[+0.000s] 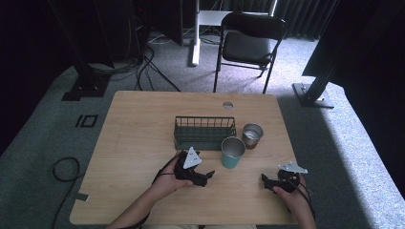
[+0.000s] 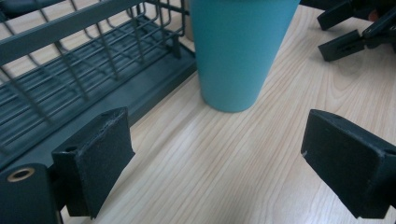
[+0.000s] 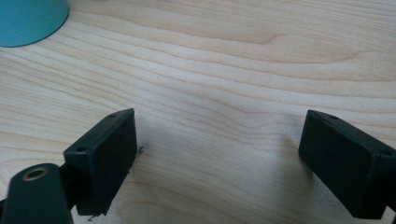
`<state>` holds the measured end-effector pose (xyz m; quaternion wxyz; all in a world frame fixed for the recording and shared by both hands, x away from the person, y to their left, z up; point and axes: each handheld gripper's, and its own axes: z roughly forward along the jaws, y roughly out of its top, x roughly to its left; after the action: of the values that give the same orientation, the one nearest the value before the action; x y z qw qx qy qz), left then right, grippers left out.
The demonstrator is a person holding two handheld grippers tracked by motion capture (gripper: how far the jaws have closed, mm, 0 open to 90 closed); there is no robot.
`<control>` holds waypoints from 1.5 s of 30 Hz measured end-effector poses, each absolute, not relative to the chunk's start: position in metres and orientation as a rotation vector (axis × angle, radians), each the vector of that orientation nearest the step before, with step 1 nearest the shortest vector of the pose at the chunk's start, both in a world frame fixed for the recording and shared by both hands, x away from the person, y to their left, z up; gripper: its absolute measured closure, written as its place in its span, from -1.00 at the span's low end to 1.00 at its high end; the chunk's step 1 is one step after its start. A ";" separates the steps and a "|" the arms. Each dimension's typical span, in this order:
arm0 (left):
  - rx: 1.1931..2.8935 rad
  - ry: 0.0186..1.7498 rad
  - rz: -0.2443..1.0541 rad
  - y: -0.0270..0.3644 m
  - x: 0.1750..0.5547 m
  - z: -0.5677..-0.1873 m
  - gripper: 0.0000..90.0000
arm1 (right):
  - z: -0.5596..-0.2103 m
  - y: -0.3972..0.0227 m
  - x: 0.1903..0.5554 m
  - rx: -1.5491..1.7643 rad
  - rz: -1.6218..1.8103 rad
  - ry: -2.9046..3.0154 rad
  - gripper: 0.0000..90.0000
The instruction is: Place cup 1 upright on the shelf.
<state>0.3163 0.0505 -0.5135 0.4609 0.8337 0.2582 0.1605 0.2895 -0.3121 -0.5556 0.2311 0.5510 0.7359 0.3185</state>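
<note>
**Teal cup just ahead of the left hand-held gripper**

The teal cup [image 1: 232, 152] stands upright on the tabletop [image 1: 138, 143], just beside the right end of the dark wire basket [image 1: 204, 132], with a steel cup [image 1: 251, 136] close behind it at about 1 o'clock. The left hand-held gripper [image 1: 206, 175] sits near the cup, which lies at roughly 1 o'clock from its tips. In the left gripper view its jaws are spread wide and hold nothing; the cup stands ahead of them at 12 o'clock, not yet between the pads. The right hand-held gripper [image 1: 265, 181] rests at about 4 o'clock from the cup, farther off, its jaws also wide apart and empty over bare wood.
</note>
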 end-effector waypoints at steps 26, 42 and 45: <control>2.015 0.604 0.389 -0.001 0.332 -0.511 -0.79 | -0.556 -0.312 0.289 1.512 0.875 2.024 -0.75; 1.979 0.678 0.433 -0.023 0.343 -0.516 -0.79 | -0.556 -0.312 0.289 1.512 0.875 2.024 -0.75; 1.968 0.692 0.439 -0.028 0.344 -0.516 -0.79 | -0.556 -0.312 0.289 1.513 0.876 2.023 -0.75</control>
<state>0.3437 -0.0281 -0.5155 0.4838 0.8080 0.2841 0.1801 0.2895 -0.3122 -0.5556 0.2319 0.5505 0.7359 0.3188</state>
